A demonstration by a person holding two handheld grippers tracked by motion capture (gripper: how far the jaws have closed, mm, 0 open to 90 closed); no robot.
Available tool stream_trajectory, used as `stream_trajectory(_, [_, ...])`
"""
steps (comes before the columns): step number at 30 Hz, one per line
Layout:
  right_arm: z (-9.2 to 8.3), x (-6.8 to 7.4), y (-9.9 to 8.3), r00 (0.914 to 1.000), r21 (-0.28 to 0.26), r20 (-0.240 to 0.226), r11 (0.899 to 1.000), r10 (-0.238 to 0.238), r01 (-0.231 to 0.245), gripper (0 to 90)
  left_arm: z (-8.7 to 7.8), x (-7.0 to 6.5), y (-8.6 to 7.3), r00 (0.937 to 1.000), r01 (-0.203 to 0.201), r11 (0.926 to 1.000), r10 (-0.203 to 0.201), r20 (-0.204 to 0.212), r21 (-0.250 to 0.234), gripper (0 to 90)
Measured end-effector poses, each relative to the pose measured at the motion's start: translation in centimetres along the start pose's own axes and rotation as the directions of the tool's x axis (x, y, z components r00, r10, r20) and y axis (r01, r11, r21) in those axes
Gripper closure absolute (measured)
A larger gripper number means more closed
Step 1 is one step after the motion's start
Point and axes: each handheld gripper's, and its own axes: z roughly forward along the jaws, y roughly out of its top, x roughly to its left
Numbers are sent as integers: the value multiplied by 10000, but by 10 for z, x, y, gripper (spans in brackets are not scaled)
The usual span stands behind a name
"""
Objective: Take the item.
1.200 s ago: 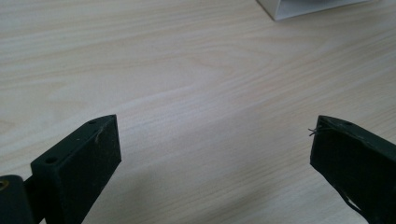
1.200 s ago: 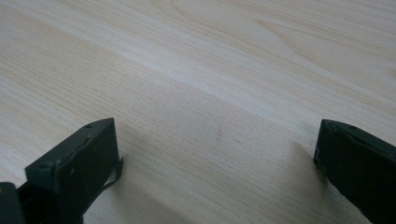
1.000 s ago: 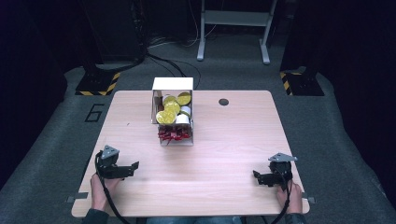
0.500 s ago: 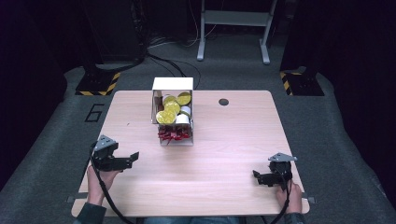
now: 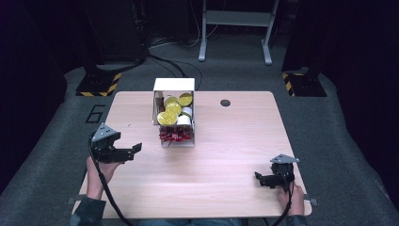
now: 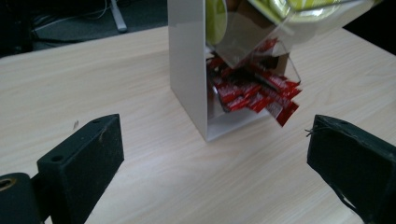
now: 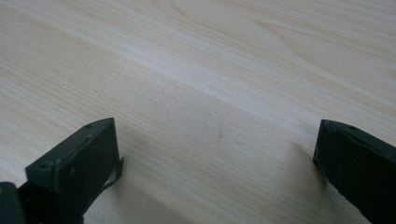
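Gripper in my left hand [image 5: 134, 149] hovers over the left part of the desk [image 5: 226, 155], its jaws spread wide apart with nothing between them, and it points toward the white dispenser box [image 5: 174, 87] that stands near the middle of the far half of the desk. From the left gripper view that box [image 6: 187, 65] sits ahead of the jaws, near but apart from them, with a clear slanted front panel. Red sachets [image 6: 254, 91] spill out at the bottom opening, and yellow-lidded round cups [image 5: 170, 109] are stacked in the upper part; the high view also shows a couple of white-topped cups [image 5: 184, 118] among them. My right gripper [image 5: 258, 177] is low over the near right corner of the desk, well apart from the box, its jaws also held wide apart and empty, with bare pale wood grain in front of them. A small dark round hole [image 5: 225, 102] lies in the desk to the right of the box.
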Motion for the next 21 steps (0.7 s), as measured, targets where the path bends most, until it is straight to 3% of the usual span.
stream_trajectory(10, [-1, 1, 0, 9999, 54, 11, 9999, 158, -158, 0, 2, -16, 43, 9968, -688, 9968, 703, 376, -402, 13])
stream_trajectory(11, [-1, 1, 0, 9998, 67, 12, 9998, 204, -204, 0, 3, -22, 52, 9950, -747, 9956, 782, 626, -561, 3])
stream_trajectory(15, [-1, 1, 0, 9998, 73, 8, 9998, 200, -200, 0, 6, -32, 66, 9903, -1028, 9922, 1088, 862, -707, 1])
stream_trajectory(18, [-1, 1, 0, 9998, 51, 15, 9998, 176, -176, 0, 17, -44, 83, 9832, -1370, 9869, 1460, 1094, -855, 0])
stream_trajectory(21, [-1, 1, 0, 9999, 54, 10, 9998, 165, -165, 0, 23, -49, 90, 9780, -1523, 9845, 1627, 1302, -868, 1])
